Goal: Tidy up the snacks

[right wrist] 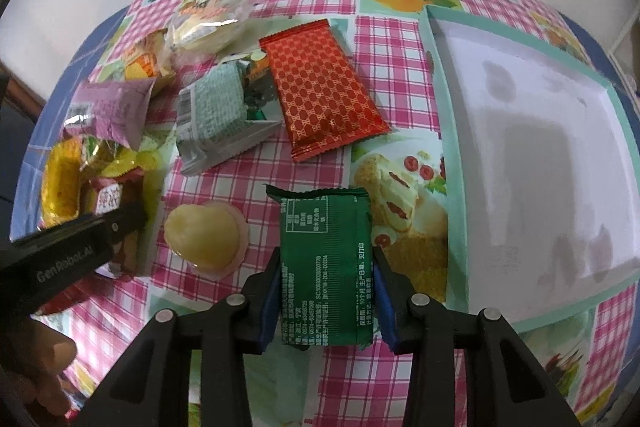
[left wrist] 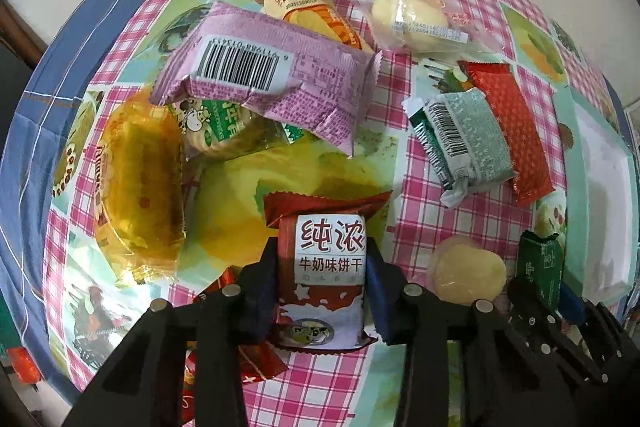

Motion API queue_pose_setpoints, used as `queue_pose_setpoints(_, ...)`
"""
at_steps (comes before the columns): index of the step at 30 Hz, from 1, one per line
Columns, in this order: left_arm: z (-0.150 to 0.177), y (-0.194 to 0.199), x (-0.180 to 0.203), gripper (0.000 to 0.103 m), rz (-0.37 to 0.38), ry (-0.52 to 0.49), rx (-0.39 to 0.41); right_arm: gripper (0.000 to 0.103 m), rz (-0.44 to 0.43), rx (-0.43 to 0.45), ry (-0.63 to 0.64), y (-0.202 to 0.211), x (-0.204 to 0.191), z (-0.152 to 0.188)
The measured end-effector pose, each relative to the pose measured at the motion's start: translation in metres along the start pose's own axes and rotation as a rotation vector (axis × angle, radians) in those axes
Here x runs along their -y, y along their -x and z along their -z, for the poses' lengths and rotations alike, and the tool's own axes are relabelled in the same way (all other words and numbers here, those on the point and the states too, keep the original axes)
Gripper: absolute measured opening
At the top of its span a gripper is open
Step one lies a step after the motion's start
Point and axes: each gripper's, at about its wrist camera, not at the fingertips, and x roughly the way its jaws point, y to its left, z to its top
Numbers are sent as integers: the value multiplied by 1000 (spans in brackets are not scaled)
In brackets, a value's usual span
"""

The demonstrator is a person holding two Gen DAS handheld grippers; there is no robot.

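Now my left tongs [left wrist: 322,301] clamp the red biscuit packet [left wrist: 326,267], my right tongs [right wrist: 326,301] the green packet [right wrist: 326,267]; next, carry both into the box [right wrist: 440,107] rightward.

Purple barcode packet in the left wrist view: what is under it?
The purple barcode packet overlaps a clear-wrapped round biscuit pack with a green cow label at its lower left and an orange-yellow packet behind it. Their covered parts, and anything beneath its middle, cannot be seen.
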Motion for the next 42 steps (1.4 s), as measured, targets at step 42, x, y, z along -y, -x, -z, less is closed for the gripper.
queue_pose_setpoints(42, -35, 40, 231, 41, 211, -361, 239, 43, 200, 235, -420, 42, 189, -46)
